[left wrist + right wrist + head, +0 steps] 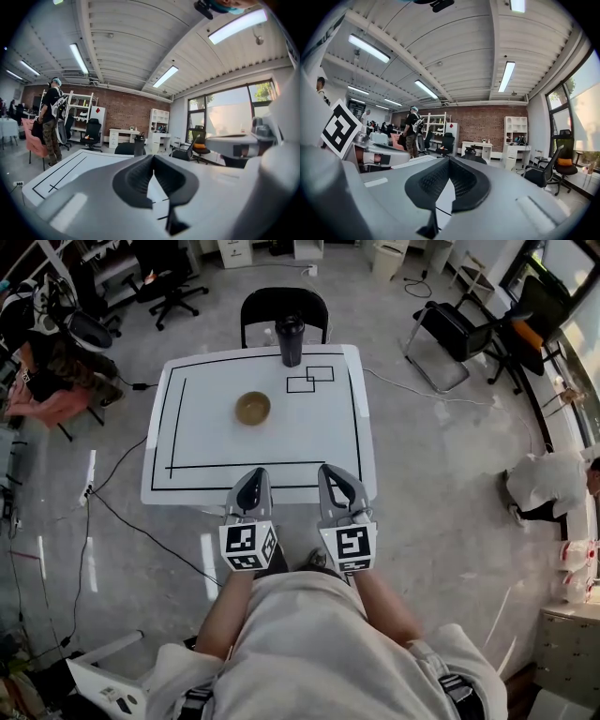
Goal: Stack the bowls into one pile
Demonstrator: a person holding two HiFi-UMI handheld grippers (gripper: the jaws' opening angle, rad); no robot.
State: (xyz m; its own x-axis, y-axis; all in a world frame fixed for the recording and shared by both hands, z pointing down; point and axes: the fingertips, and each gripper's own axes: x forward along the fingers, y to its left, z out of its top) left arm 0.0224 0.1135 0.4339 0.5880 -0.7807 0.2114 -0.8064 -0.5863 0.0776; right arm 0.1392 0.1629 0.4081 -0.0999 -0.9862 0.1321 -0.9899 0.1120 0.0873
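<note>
A brown bowl (252, 409) sits on the white table (206, 479), left of centre inside the black taped outline. Whether it is one bowl or a nested pile I cannot tell. My left gripper (251, 476) and right gripper (329, 471) hover side by side over the table's near edge, well short of the bowl. Both are shut with nothing between their jaws. The left gripper view shows the left gripper (153, 158) with its pads pressed together, and the right gripper view shows the right gripper (449, 160) the same. Neither gripper view shows the bowl.
A black tumbler (290, 340) stands at the table's far edge, next to two small taped rectangles (309, 379). A black chair (284, 306) is behind it. Cables (122, 521) run over the floor at left. A person (553, 486) crouches at right; another person (50, 122) stands far off.
</note>
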